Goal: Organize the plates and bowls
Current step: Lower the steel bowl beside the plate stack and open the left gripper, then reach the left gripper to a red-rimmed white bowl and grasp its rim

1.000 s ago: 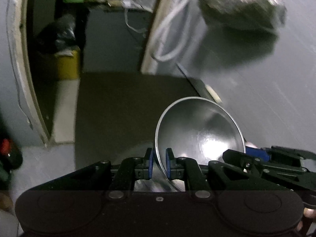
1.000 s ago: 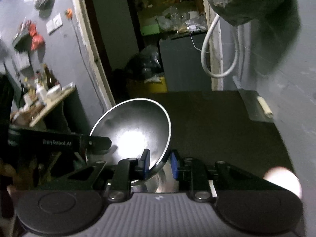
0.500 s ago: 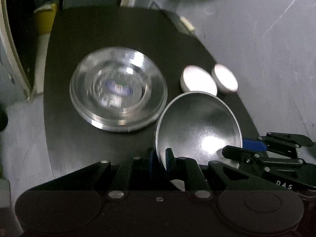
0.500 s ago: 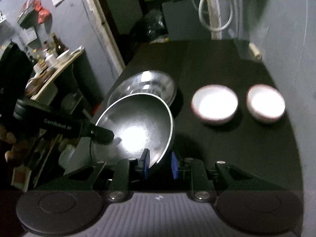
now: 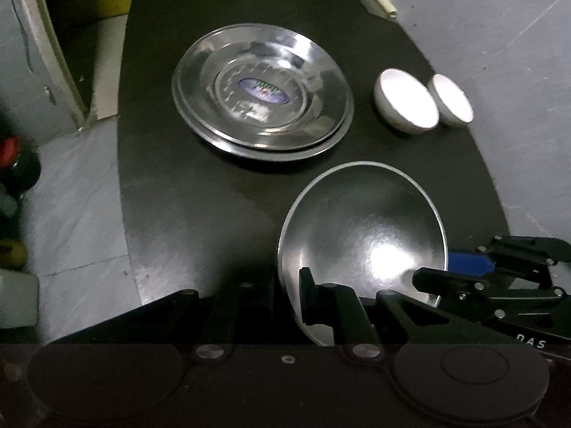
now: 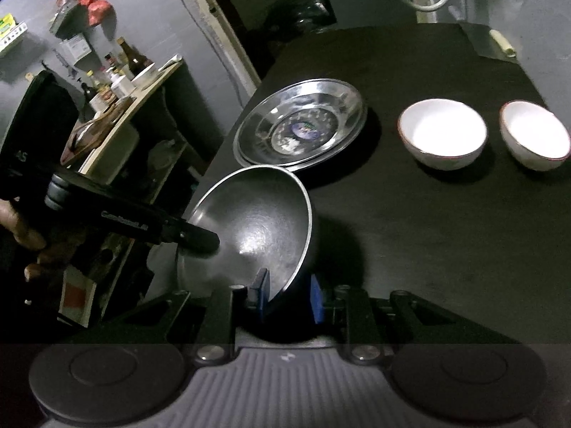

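The left tool [image 5: 289,294] has its outer finger hidden behind the steel bowl [image 5: 364,235]; the plate's label [image 5: 263,90] ahead is too blurred to read.

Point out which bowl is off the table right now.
The steel bowl, tilted and held at its rim by both the left gripper and right gripper. The two white bowls stand on the black table.
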The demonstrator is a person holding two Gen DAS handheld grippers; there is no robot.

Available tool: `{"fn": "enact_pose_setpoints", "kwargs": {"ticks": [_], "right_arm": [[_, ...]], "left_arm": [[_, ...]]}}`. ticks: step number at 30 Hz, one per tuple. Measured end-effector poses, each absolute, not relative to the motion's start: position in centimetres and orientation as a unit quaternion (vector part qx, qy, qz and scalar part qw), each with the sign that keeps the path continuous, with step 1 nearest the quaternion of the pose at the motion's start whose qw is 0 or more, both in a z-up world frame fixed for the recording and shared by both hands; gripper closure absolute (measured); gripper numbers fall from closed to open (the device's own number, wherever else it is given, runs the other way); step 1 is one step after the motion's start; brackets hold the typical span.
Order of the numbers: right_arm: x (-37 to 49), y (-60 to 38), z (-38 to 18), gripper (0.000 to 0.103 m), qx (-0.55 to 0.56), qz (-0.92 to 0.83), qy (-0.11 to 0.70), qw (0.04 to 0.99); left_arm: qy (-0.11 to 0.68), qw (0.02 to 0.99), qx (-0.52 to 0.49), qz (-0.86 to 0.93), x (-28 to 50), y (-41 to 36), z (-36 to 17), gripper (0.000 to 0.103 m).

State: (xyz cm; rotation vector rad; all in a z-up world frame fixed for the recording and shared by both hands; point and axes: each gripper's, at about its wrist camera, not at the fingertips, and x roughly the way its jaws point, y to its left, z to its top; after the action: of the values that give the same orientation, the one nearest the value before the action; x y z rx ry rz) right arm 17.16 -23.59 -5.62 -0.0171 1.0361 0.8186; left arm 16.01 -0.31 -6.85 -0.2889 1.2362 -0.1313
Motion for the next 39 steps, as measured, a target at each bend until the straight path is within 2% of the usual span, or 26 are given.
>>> {"fn": "enact_pose_setpoints", "kwargs": {"ticks": [6,8,12,15,17,18,20,22,24,26,27,30,39], "right_arm": [[17.4,-23.0,-6.2,0.074,-0.014,0.386,0.49,0.781],[17.5,-22.8,-6.5,0.074,-0.014,0.386,0.493,0.78],[17.7,-22.7,-6.8,0.067,-0.011,0.382,0.494,0.781],[17.7,-22.9,-6.8,0.066,-0.008,0.374,0.491,0.786],[17.7,-23.2,-6.7,0.059,-0.001,0.366,0.488,0.793],[17.7,-23.4,-6.7,0.055,0.002,0.361,0.485,0.796],[17.6,-24.0,-6.4,0.048,0.012,0.35,0.477,0.806],[17.7,-24.7,-6.2,0.036,0.024,0.336,0.466,0.818],[17.7,-25.4,-6.2,0.025,0.038,0.322,0.455,0.829],[17.8,-26.1,-6.2,0.016,0.052,0.305,0.442,0.842],[17.9,-26.4,-6.3,0.012,0.059,0.297,0.436,0.848],[18.5,-27.0,-6.6,0.001,0.073,0.276,0.423,0.86],[20.9,-28.9,-7.5,0.0,0.096,0.188,0.382,0.9]], "left_arm": [[0.587,0.796,-0.139,-0.052,15.8,0.0,-7.1,0.088],[0.591,0.793,-0.139,-0.052,15.8,0.0,-7.2,0.084],[0.591,0.794,-0.128,-0.058,16.1,-0.5,-7.2,0.08],[0.589,0.798,-0.119,-0.053,16.1,-0.5,-7.0,0.069],[0.584,0.803,-0.112,-0.039,16.1,-0.3,-6.6,0.06],[0.581,0.806,-0.107,-0.032,16.1,-0.1,-6.3,0.057],[0.571,0.814,-0.101,-0.015,16.0,0.5,-5.6,0.043],[0.561,0.823,-0.093,-0.003,16.2,0.8,-4.9,0.035],[0.544,0.836,-0.079,0.005,16.6,0.9,-4.2,0.023],[0.518,0.853,-0.058,0.006,17.3,0.5,-3.4,0.005],[0.506,0.861,-0.044,0.0,17.6,0.2,-3.1,0.002],[0.484,0.874,-0.005,-0.041,19.5,-1.4,-2.4,0.001],[0.435,0.894,0.034,-0.1,26.5,-6.3,-2.4,0.001]]}}
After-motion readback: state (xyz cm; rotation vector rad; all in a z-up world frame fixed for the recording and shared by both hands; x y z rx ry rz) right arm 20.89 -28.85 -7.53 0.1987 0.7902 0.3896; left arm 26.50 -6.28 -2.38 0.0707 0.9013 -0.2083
